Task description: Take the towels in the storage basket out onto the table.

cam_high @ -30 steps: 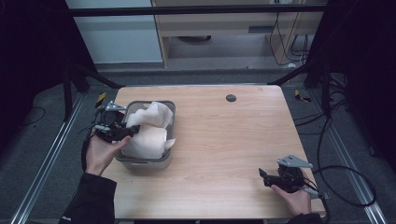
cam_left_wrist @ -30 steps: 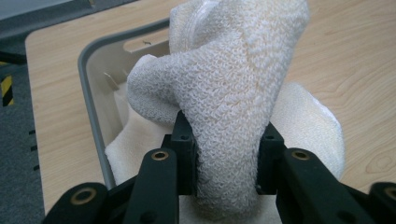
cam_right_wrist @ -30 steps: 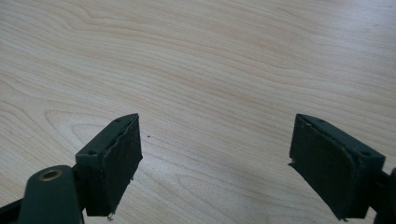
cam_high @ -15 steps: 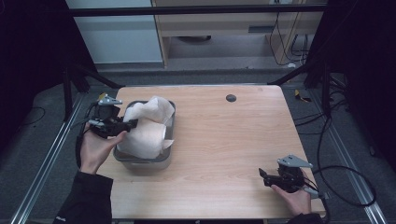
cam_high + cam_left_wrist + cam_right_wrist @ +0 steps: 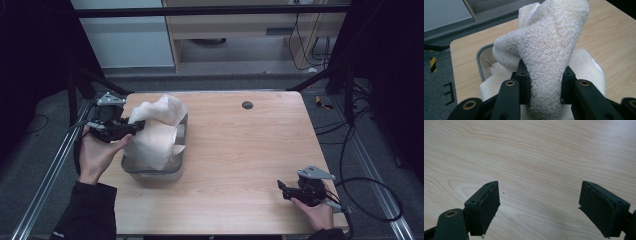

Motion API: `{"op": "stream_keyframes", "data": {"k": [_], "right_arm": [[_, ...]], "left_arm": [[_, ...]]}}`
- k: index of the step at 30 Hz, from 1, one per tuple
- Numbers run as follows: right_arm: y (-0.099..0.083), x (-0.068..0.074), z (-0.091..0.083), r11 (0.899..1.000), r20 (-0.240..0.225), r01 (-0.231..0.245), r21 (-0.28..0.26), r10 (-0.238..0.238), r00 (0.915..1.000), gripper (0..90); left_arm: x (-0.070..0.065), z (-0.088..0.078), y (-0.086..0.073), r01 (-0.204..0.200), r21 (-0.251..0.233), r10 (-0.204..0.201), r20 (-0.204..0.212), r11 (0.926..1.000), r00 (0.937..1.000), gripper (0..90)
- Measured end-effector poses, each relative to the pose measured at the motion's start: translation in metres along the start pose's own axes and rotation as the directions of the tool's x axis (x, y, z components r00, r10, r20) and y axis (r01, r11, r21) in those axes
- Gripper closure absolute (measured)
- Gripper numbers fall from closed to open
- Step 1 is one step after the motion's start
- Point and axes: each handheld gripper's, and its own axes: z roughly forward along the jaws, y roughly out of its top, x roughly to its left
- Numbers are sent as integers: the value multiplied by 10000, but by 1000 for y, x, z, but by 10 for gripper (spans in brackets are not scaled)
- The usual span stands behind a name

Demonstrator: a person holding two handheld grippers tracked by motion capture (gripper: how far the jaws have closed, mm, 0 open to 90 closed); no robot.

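Note:
A white knitted towel [image 5: 152, 131] hangs partly lifted out of a grey metal tray [image 5: 180, 167] at the table's left. My left gripper [image 5: 134, 126] is shut on a thick fold of that towel [image 5: 549, 57], which bulges up between its two black jaws. The lower part of the towel still rests in the tray [image 5: 480, 56]. Near the front right corner of the table, my right gripper [image 5: 281, 189] lies low over the bare wood. Its fingers [image 5: 484, 206] stand wide apart with nothing between them.
The wooden table [image 5: 250, 150] has a small dark round hole [image 5: 247, 105] near its far edge. Metal frame rails [image 5: 45, 185] run along both sides, and cables [image 5: 360, 185] lie on the floor at the right. A shelf unit stands behind the table.
My left gripper has risen and drawn left with the towel, pulling more of the cloth up out of the tray. The right gripper has stayed where it was.

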Motion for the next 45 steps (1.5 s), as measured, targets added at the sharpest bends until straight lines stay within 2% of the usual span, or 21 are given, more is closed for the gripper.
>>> {"op": "stream_keyframes", "data": {"k": [11,21,25,26,29,31,32,35,36,41,45], "right_arm": [[0,0,0,10000,8,9,-13,-9,10000,167],[0,0,0,10000,8,-39,-9,39,10000,167],[0,0,-1,10000,11,-42,2,42,10000,167],[0,1,-1,9999,-47,-132,17,132,9999,167],[0,0,-1,9999,-47,-122,4,122,9999,167],[0,0,-2,9999,-41,-149,-8,149,9999,167],[1,0,-2,9999,-36,-155,-15,155,9999,167],[1,0,-2,9999,-26,-158,-26,158,9999,167],[1,0,-2,9999,-20,-158,-28,158,9999,167],[1,-1,-2,10000,22,-85,-49,85,10000,167],[1,-1,-2,10000,28,-37,-79,37,10000,167]], "left_arm": [[-7,-12,8,-211,-187,215,248,9996,9995,684],[-21,-22,17,-670,-294,687,589,9973,9959,684],[-30,-26,21,-920,-354,948,859,9951,9918,684],[-35,-28,24,-1090,-351,1120,966,9934,9890,684],[-39,-30,27,-1349,-269,1370,1052,9905,9850,684],[-44,-30,29,-1487,-415,1525,1130,9880,9818,684],[-48,-31,31,-1448,-381,1485,1274,9887,9807,684],[-52,-30,32,-1522,-368,1558,1332,9877,9788,684],[-55,-30,34,-1676,-303,1702,1368,9854,9759,684],[-63,-30,38,-1867,-278,1887,1452,9820,9712,684],[-73,-32,42,-2084,-292,2104,1593,9776,9646,684]]}}
